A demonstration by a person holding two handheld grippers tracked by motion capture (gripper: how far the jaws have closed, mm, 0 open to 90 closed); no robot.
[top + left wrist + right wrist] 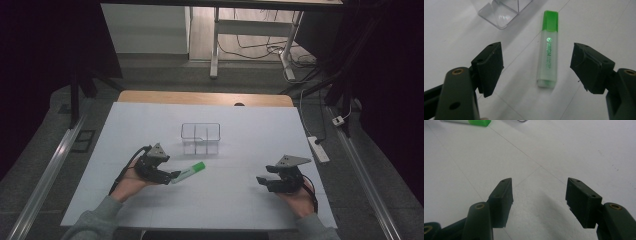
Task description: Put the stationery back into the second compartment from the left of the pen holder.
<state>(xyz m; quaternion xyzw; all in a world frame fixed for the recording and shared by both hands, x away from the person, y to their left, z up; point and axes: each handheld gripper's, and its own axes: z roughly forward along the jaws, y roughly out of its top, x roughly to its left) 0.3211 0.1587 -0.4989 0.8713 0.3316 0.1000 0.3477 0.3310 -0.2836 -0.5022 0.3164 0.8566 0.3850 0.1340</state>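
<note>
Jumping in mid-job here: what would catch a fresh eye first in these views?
The green-capped highlighter lying flat on the white table, right between the open jaws of the left gripper but untouched. Just beyond it stands a clear plastic box with compartments. The right gripper sits open over bare table at the right.

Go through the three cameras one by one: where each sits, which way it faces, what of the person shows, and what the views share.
High view: above the person's side, facing forward and down on the table; forearms, hands, left gripper, right gripper.
Left gripper view: rides the left gripper, looking between open jaws at the highlighter and clear box.
Right gripper view: rides the right gripper, open jaws over bare table.
Shared: all three show the highlighter.
</note>
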